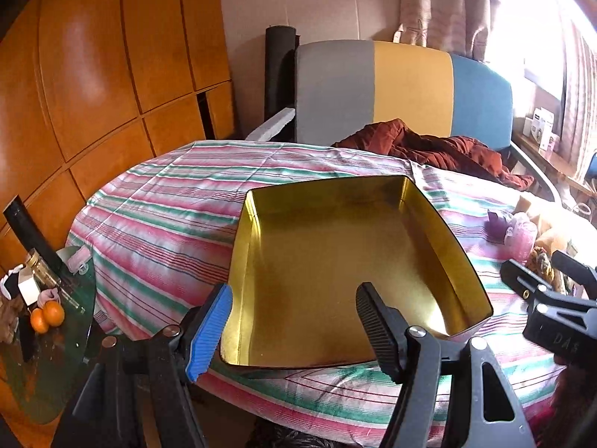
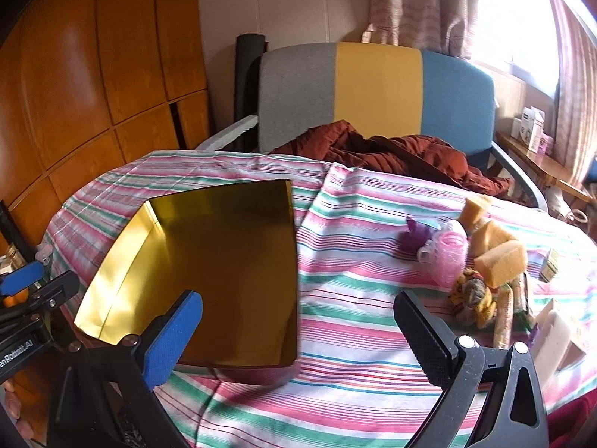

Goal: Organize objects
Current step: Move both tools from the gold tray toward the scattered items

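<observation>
An open gold tin (image 1: 328, 261) lies empty on the striped tablecloth (image 1: 168, 216). My left gripper (image 1: 294, 289) stands open at the tin's near left corner. Its blue pad is outside the left wall and its black pad over the inside, neither pressing. In the right wrist view the tin (image 2: 224, 261) sits left of centre. My right gripper (image 2: 298, 298) is wide open above the tin's near right corner, holding nothing. To the right lies a heap: yellow sponges (image 2: 500, 257), a pink roller (image 2: 449, 257), a purple item (image 2: 414, 235) and a yellow-brown braided piece (image 2: 474, 291).
A chair (image 1: 410, 86) with a grey, yellow and blue back holds a rust-red garment (image 1: 440, 145) behind the table. A low glass side table (image 1: 56, 317) at the left carries oranges (image 1: 46, 317) and a bottle. Wooden cupboards (image 1: 93, 74) fill the left.
</observation>
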The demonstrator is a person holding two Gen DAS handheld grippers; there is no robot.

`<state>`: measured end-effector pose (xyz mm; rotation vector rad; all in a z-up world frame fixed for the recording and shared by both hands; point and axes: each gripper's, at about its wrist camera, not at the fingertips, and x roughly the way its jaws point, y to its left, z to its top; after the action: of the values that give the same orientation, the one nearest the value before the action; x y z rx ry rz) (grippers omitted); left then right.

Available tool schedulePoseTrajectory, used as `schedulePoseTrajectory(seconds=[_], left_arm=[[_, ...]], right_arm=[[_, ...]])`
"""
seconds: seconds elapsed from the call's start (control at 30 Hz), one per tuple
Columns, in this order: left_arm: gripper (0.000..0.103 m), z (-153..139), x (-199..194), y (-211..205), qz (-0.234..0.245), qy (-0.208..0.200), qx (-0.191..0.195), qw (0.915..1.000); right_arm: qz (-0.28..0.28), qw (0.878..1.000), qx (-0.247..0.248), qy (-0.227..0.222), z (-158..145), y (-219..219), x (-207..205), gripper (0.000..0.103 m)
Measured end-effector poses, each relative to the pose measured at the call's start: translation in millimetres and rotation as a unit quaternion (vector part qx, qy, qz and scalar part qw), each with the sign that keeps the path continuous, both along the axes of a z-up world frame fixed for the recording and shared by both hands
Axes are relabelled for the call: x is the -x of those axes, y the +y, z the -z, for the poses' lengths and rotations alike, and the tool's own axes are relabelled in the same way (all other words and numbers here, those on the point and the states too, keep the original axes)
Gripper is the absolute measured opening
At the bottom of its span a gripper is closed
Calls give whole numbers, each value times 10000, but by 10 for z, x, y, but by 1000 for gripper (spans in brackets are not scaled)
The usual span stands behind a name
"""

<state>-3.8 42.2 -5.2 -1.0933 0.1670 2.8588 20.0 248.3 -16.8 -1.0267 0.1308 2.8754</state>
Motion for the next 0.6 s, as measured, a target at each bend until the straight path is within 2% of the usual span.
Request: schedulePoseTrajectory(seconds=[0.43,0.53,0.6], left_arm=[[70,10,1,379,518,-66,180,9985],[70,28,30,499,963,-317,-22,9948],[70,48,51,594,1465,-621,-409,9864]], right_arm=[[714,9974,42,28,-40,642,-93,103],[850,9964,6,47,-76,817,-127,103],[997,9950,40,42,-106,968,-160,103]])
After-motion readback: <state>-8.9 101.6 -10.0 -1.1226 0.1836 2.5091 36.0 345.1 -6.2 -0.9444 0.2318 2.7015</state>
